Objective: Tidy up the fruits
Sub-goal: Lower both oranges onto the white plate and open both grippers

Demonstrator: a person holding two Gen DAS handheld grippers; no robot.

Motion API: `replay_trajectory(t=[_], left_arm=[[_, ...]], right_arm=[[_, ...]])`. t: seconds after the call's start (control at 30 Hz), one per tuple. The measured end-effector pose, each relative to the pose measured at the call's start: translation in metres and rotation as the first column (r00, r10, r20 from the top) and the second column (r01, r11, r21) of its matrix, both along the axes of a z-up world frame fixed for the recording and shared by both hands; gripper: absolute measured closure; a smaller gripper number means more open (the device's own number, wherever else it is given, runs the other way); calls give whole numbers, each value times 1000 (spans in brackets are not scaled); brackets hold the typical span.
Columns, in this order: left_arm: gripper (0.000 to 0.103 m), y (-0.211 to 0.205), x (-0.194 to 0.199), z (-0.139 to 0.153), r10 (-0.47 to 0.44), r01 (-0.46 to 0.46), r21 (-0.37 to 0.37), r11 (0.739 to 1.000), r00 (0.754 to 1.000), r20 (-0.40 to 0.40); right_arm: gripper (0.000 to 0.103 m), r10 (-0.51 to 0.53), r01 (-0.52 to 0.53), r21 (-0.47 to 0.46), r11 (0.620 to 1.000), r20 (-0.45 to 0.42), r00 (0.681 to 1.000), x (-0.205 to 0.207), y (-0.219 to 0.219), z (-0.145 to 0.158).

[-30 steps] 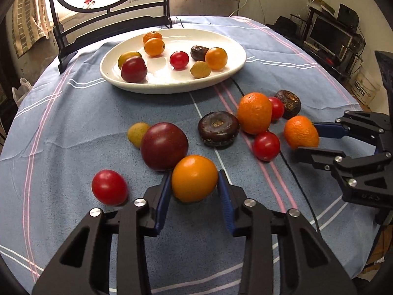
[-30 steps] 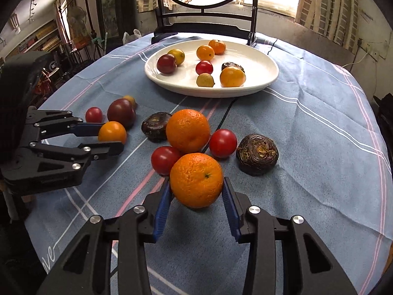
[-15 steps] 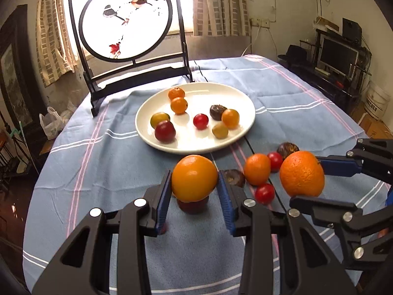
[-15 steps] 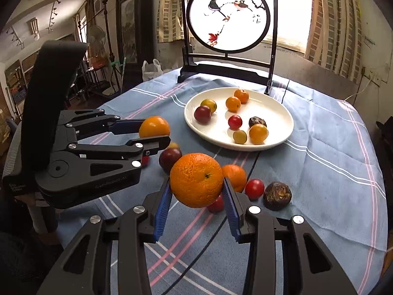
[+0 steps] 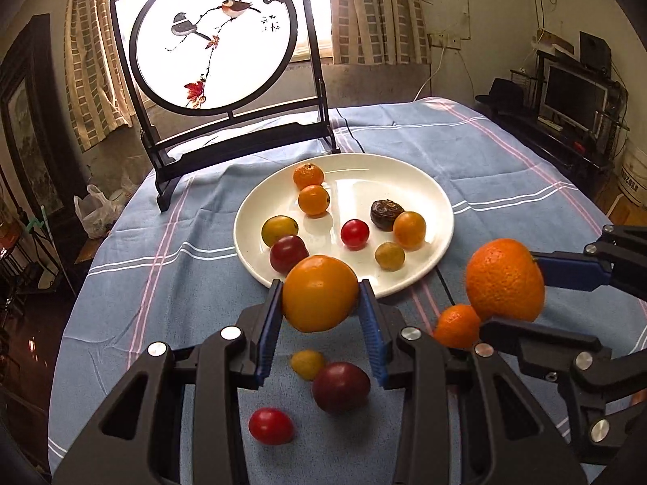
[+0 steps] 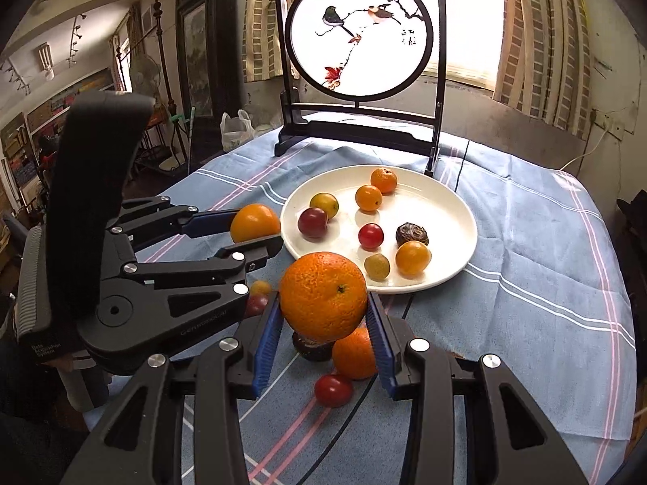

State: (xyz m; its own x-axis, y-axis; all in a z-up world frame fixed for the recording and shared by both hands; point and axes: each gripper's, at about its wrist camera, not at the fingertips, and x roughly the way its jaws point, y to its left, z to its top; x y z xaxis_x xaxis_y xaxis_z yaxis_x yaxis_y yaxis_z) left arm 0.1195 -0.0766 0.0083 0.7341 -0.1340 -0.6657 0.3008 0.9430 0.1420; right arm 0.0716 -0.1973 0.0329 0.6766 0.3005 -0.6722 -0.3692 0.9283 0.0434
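Observation:
My left gripper [image 5: 320, 303] is shut on a smooth orange tomato [image 5: 320, 293] and holds it in the air just short of the white plate [image 5: 428, 190]. My right gripper [image 6: 323, 319] is shut on a rough-skinned orange [image 6: 323, 296], also lifted, near the plate's [image 6: 453, 202] front edge. The plate holds several small fruits. Each gripper shows in the other's view: the right one with its orange [image 5: 504, 279], the left one with its tomato [image 6: 254, 222].
Loose fruits lie on the blue striped tablecloth [image 5: 170, 266] below the grippers: a dark red tomato [image 5: 341, 387], a red tomato [image 5: 271, 425], a small yellow one [image 5: 307, 363], an orange [image 6: 356, 353]. A framed bird screen [image 5: 214, 36] stands behind the plate.
Both grippers have lifted their fruits off the cloth, risen, and moved forward toward the plate. The plate now looks closer.

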Motion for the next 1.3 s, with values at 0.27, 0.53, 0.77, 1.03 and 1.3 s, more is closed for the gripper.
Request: replay_trajectory(t=[0.27, 0.53, 0.77, 1.03, 1.3], left_arm=[[67, -5, 47, 4, 9, -9, 23, 1000, 1000, -9], [67, -20, 92, -7, 41, -39, 63, 997, 999, -20], [67, -23, 112, -19, 65, -62, 84, 995, 997, -32], [66, -21, 126, -21, 78, -75, 71, 995, 996, -35], [40, -20, 125, -13, 91, -91, 67, 994, 996, -6]], right_arm=[[61, -70, 70, -2, 998, 0, 998, 58, -13, 9], [61, -147, 146, -20, 989, -56, 988, 127, -18, -14], [61, -176, 175, -15, 984, -99, 979, 160, -19, -30], [60, -190, 187, -37, 982, -139, 972, 193, -10, -39], [50, -187, 186, -27, 982, -88, 978, 193, -9, -21]])
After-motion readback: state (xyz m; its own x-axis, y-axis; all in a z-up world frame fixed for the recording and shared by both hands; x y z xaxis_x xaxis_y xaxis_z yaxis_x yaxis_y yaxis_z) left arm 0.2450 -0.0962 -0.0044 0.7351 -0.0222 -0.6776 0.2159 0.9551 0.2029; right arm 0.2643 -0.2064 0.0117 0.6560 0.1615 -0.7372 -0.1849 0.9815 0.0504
